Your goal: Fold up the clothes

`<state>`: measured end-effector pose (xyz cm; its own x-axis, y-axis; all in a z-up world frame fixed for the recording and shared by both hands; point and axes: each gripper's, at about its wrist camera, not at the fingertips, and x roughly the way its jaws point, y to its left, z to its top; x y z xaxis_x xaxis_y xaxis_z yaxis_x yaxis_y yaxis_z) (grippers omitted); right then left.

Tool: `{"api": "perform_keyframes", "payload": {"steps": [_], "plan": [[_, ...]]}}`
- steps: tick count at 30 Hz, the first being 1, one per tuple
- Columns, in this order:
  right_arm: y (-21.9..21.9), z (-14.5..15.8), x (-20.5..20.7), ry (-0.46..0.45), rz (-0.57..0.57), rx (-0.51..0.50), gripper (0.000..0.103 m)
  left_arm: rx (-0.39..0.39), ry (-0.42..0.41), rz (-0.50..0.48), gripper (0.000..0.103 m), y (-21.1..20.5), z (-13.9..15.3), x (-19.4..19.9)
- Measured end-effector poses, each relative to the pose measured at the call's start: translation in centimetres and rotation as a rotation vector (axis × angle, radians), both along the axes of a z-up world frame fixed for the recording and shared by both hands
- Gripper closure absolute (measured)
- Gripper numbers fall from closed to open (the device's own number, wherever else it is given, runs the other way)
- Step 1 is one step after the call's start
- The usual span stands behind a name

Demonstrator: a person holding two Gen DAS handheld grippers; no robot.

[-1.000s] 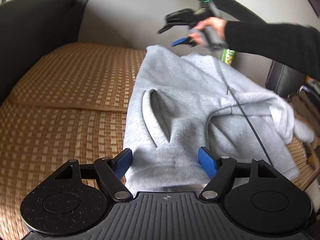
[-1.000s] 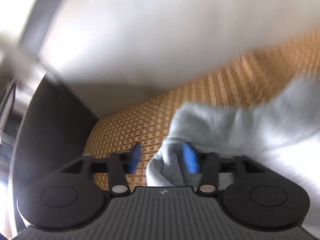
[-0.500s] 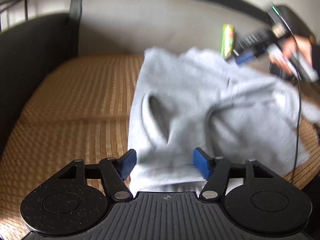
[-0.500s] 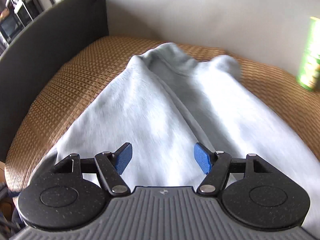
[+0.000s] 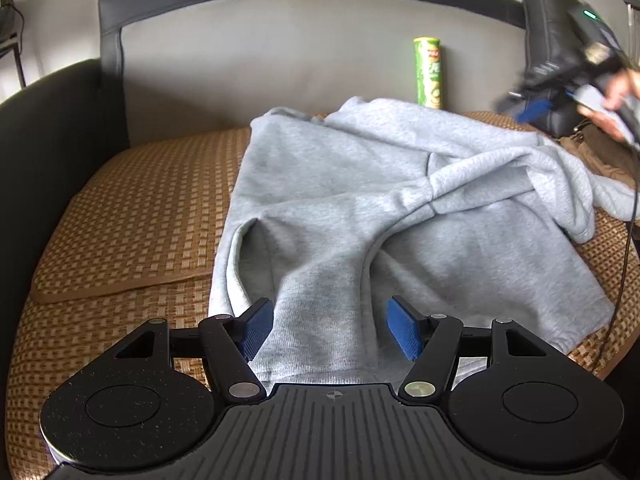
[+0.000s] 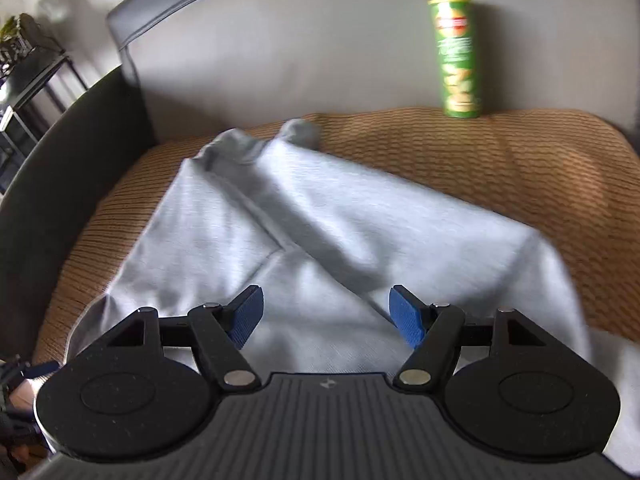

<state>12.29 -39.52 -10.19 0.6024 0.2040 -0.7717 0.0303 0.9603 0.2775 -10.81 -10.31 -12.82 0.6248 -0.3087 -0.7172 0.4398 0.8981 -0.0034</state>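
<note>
Left gripper (image 5: 330, 330) wide above grey sweatshirt (image 5: 360, 200); right gripper (image 6: 326, 318) wide, empty; hand (image 5: 612, 98) only in left view.

Home living room: dark leather sofa (image 5: 56, 128) with woven rattan seat mat (image 5: 132, 216) ahead of the jaws, green chip can (image 6: 456, 56) against the backrest beyond them, metal shelf (image 6: 28, 76) far left.

My right claw (image 6: 326, 316) hangs wide apart over the grey sweatshirt (image 6: 320, 240) spread on the woven mat (image 6: 520, 168); beyond the sweatshirt a green can (image 6: 456, 58) stands upright.
</note>
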Motion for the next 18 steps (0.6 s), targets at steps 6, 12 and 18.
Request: {"api": "perform_keyframes", "payload": {"steps": [6,12,18], "plan": [[8.5,-3.0,11.8,-0.022,0.183,-0.046,0.029,-0.007,0.020,-0.001,0.026,0.5,-0.7,0.3],[14.7,-5.6,19.5,-0.079,0.263,-0.112,0.023,-0.048,0.025,-0.025,0.023,0.9,-0.7,0.4],[15.4,-7.8,22.0,0.011,0.327,-0.146,0.027,-0.067,0.033,-0.046,0.022,1.1,-1.3,0.9]]}}
